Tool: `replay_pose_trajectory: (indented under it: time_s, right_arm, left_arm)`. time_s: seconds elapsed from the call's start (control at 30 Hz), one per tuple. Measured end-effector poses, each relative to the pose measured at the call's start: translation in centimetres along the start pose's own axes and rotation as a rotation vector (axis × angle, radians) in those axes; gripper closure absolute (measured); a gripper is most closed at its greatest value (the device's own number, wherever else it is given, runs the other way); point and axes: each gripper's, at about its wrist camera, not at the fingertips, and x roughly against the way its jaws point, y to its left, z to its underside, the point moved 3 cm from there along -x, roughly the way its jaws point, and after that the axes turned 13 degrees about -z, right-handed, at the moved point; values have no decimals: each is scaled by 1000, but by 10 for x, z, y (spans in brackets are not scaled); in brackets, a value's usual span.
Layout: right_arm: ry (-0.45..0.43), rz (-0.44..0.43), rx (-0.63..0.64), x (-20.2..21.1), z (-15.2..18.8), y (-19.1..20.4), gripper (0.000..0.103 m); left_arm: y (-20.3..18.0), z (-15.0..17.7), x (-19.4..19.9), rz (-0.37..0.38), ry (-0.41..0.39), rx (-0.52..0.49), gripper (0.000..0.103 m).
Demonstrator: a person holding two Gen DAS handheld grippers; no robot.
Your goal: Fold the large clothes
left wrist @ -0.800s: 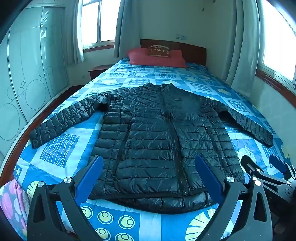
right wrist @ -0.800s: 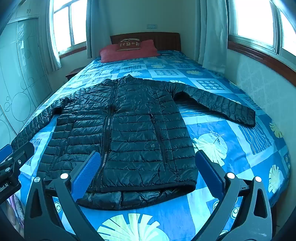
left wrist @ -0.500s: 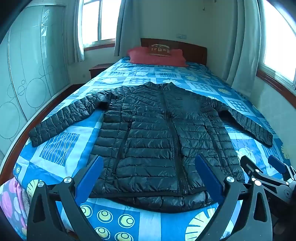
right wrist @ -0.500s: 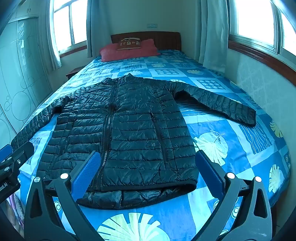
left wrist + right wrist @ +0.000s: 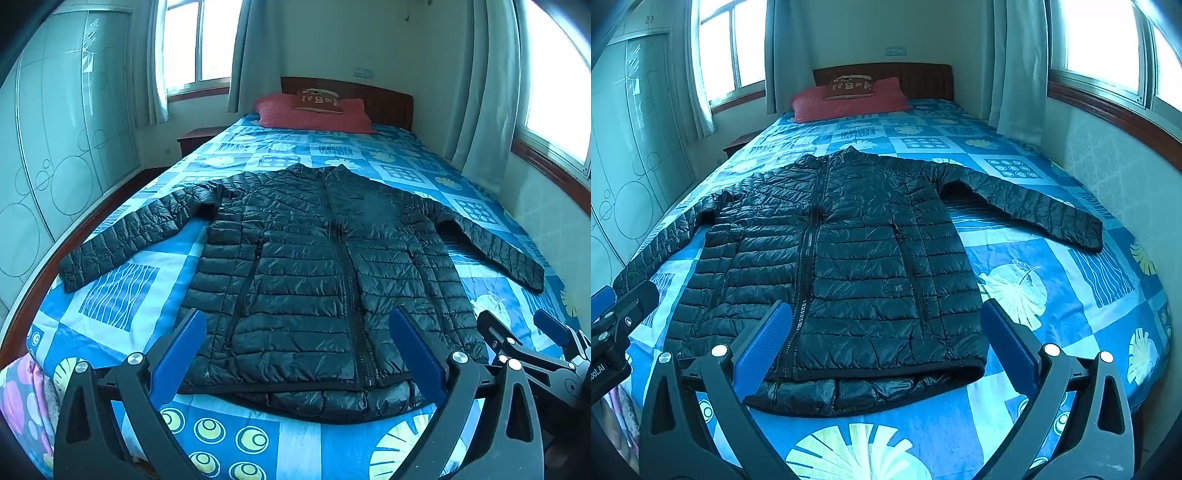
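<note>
A black quilted puffer jacket (image 5: pixel 314 266) (image 5: pixel 857 258) lies flat and zipped on the bed, front up, collar toward the headboard, both sleeves spread out to the sides. Its hem is nearest to me. My left gripper (image 5: pixel 295 350) hovers open above the hem, left of the zipper's end, with nothing between its blue pads. My right gripper (image 5: pixel 886 339) is open too, above the hem's right half, holding nothing. In the left wrist view the right gripper (image 5: pixel 524 339) shows at the right edge; in the right wrist view the left gripper (image 5: pixel 613 314) shows at the left edge.
The bed (image 5: pixel 1071 295) has a blue patterned cover, a red pillow (image 5: pixel 314 114) and a wooden headboard (image 5: pixel 923 79). A wardrobe with glass doors (image 5: pixel 55 147) runs along the left. A wall with curtained windows (image 5: pixel 1108 147) hems in the right side. A nightstand (image 5: pixel 195 138) stands far left.
Both views have pulled back and tilted slightly; the jacket sits a touch lower in frame. Jacket and jaws are unchanged.
</note>
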Motion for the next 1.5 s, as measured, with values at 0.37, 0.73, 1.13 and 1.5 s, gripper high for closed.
replay_pose_trajectory:
  time_s: [0.37, 0.73, 1.13, 1.5]
  right_arm:
    - [0, 1, 0, 0, 0, 1, 2]
    - [-2, 2, 1, 0, 0, 1, 2]
    - [1, 1, 3, -2, -1, 3, 2]
    - [1, 2, 4, -1, 0, 4, 2]
  left_arm:
    - [4, -1, 0, -1, 6, 2, 5]
    - [4, -1, 0, -2, 5, 2, 5]
    - [2, 0, -2, -2, 7, 2, 5]
    - [1, 5, -4, -2, 9, 3, 5]
